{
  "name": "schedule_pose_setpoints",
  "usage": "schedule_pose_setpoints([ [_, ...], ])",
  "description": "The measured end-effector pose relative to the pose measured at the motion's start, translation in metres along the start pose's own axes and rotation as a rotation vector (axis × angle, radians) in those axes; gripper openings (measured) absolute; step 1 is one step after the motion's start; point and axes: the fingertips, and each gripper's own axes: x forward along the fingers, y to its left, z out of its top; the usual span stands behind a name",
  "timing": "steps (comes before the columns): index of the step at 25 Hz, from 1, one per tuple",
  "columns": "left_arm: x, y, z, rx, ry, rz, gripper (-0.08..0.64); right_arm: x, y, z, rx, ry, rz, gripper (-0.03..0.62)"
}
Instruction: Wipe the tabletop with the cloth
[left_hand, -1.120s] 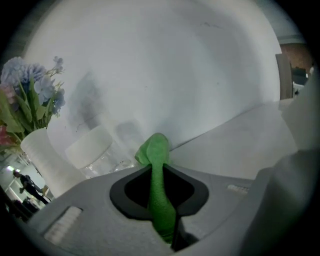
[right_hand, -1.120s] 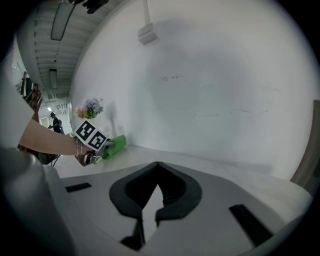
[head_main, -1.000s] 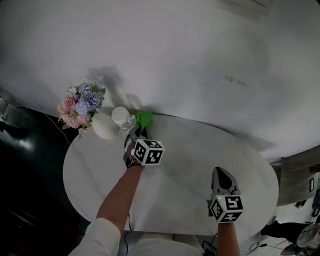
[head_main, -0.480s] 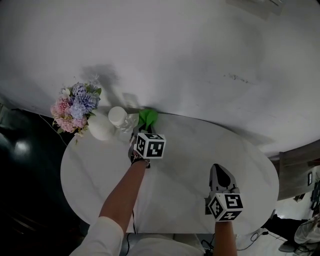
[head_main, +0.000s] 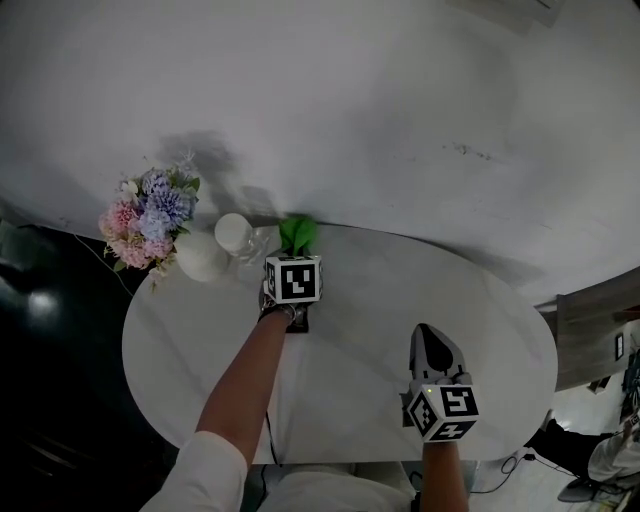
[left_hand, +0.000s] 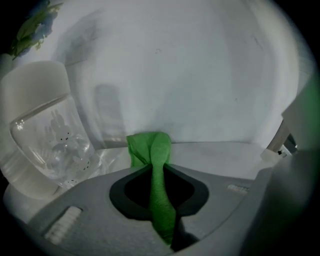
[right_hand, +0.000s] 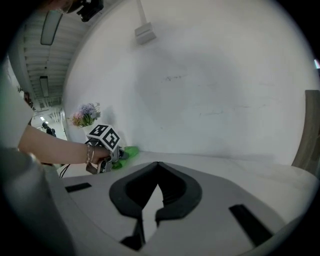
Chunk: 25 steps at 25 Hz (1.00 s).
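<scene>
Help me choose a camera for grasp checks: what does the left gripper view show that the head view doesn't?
Only the left gripper view: the left claw shut on a fold of the green cloth. Only the head view: the right claw, shut and empty, and the whole oval tabletop. Both: the cloth at the table's far edge, the clear glass beside it, the white wall.

**Green cloth's pinched up at the far edge of the table**

Your cloth (head_main: 297, 233) is a small bright green rag, bunched into a narrow fold. Your left gripper (head_main: 290, 252) has it clamped between the jaws, with a crumpled tuft poking out past the tips. It sits at the far edge of the tabletop (head_main: 400, 290), left of centre, right by the wall. The tabletop itself is a white oval with faint marble-like veining.
</scene>
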Motion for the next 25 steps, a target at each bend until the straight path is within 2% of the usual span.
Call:
schedule_pose_setpoints([
  [4,0.0,-0.011,-0.001,-0.014,0.024,-0.031,0.055,-0.004,-0.005,0.005,-0.006,-0.008,-0.008,-0.006],
  [18,-0.003,-0.045,-0.006,-0.037,0.057,0.02,0.054,-0.026,-0.046,0.014,-0.003,-0.021,0.026,-0.006],
  [25,0.0,-0.064,-0.006,-0.074,0.06,0.013,0.054,-0.035,-0.071,0.013,0.003,-0.024,0.04,-0.006],
])
